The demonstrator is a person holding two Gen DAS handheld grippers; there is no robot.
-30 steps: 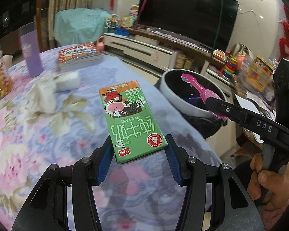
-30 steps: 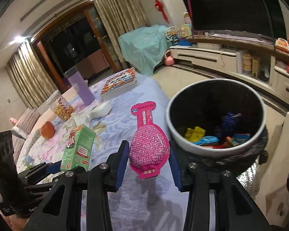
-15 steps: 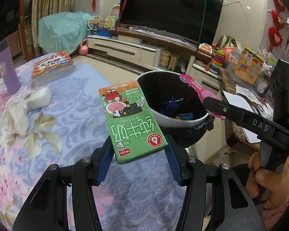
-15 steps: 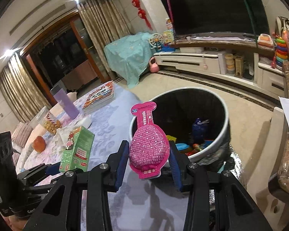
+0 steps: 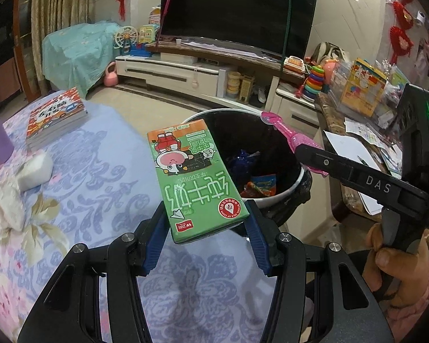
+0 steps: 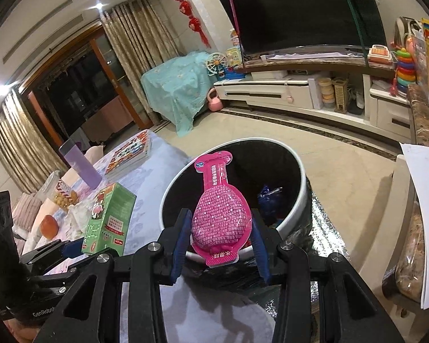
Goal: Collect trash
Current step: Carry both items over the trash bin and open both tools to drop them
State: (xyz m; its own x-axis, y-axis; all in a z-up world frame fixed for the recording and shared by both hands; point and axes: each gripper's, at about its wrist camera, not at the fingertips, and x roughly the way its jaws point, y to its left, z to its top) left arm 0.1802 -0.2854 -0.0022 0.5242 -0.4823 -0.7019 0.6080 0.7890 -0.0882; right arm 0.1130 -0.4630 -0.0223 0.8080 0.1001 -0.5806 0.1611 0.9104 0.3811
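The left claw (image 5: 207,223) gripped the green milk carton (image 5: 193,178); the right claw (image 6: 218,238) held the pink pouch (image 6: 218,217). Both had travelled from above the desk (image 5: 80,171) toward the trash bin (image 6: 299,197), nearly ready to drop.

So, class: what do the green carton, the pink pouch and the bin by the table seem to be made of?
Green carton: printed coated paperboard, going by its sharp folded edges and slight sheen.
Pink pouch: glossy plastic film, with a crimped seal.
Bin: smooth white rim, probably plastic, with a crinkly black plastic liner.
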